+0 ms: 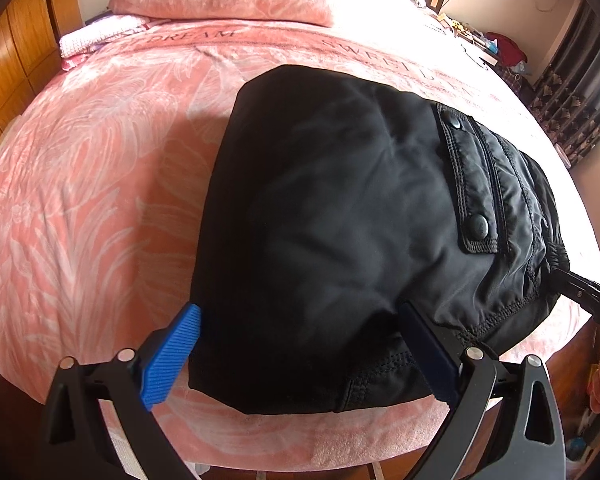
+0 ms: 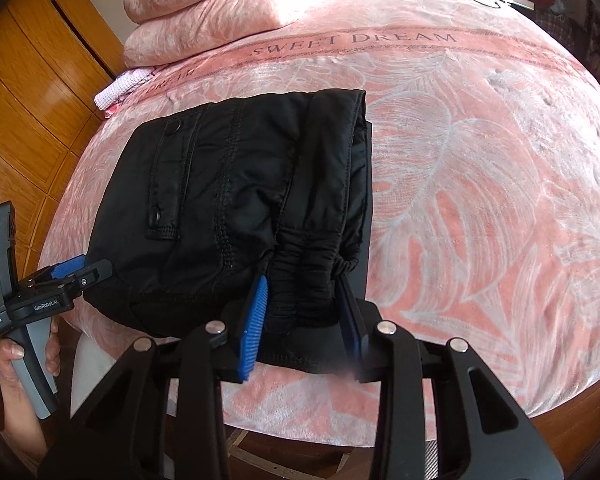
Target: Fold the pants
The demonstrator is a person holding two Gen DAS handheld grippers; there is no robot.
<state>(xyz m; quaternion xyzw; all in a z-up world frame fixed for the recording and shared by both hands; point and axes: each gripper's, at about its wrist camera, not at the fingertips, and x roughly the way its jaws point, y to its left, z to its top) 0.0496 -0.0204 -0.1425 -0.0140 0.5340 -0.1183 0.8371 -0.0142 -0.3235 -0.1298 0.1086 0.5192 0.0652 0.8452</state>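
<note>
Black pants (image 1: 340, 216), folded into a thick bundle, lie on the pink bedspread (image 1: 100, 184); a snap-button pocket flap (image 1: 476, 184) faces up. My left gripper (image 1: 300, 356) stands open at the bundle's near edge, its blue pads wide apart and the fabric between them unpinched. In the right wrist view the pants (image 2: 228, 184) show their gathered elastic waistband (image 2: 304, 272), which fills the gap between the pads of my right gripper (image 2: 300, 320); it is shut on the waistband. The left gripper (image 2: 80, 272), held by a hand (image 2: 16, 352), sits at the bundle's left corner.
Pink pillows (image 2: 204, 12) and a folded white cloth (image 2: 120, 88) lie at the head of the bed. A wooden wardrobe (image 2: 32, 92) stands along the left. Clutter and dark curtains (image 1: 572, 92) are at the far right. The bed's wooden edge (image 2: 572, 428) runs just below the grippers.
</note>
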